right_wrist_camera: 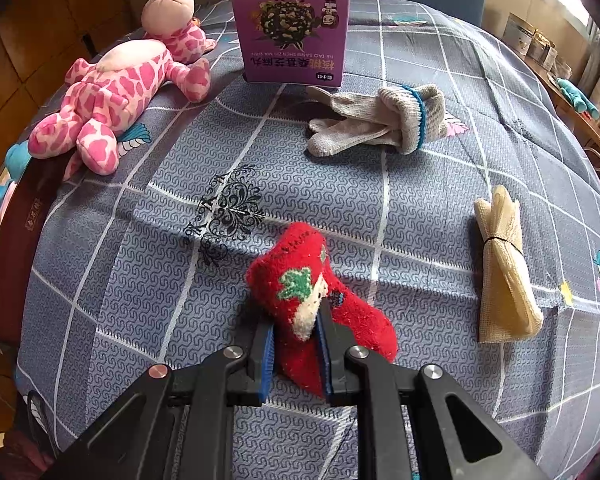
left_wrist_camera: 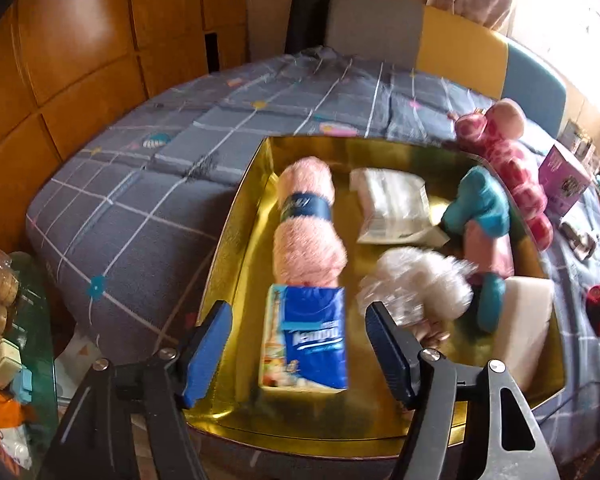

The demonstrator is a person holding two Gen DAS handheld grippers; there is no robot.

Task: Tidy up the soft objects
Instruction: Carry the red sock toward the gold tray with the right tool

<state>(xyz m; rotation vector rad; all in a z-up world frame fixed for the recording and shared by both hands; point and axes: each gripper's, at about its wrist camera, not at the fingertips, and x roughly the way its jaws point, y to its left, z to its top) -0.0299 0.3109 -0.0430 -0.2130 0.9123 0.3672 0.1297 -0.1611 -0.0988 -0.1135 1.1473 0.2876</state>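
Surface: quilted bedspread.
Red sock: light, squashy; right gripper pinches its middle.
Left gripper: spread, empty, over gold tray.

purple box, wooden wardrobe, checked bedspread

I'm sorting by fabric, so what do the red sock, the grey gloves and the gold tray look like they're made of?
Red sock, pinched in the right gripper: fuzzy fleece-like knit with a loose, hairy nap. Grey gloves: coarse ribbed knit, likely cotton, blue-edged cuff. Gold tray: glossy mirror-like lining that reflects its contents, probably foil-faced card, possibly metal.
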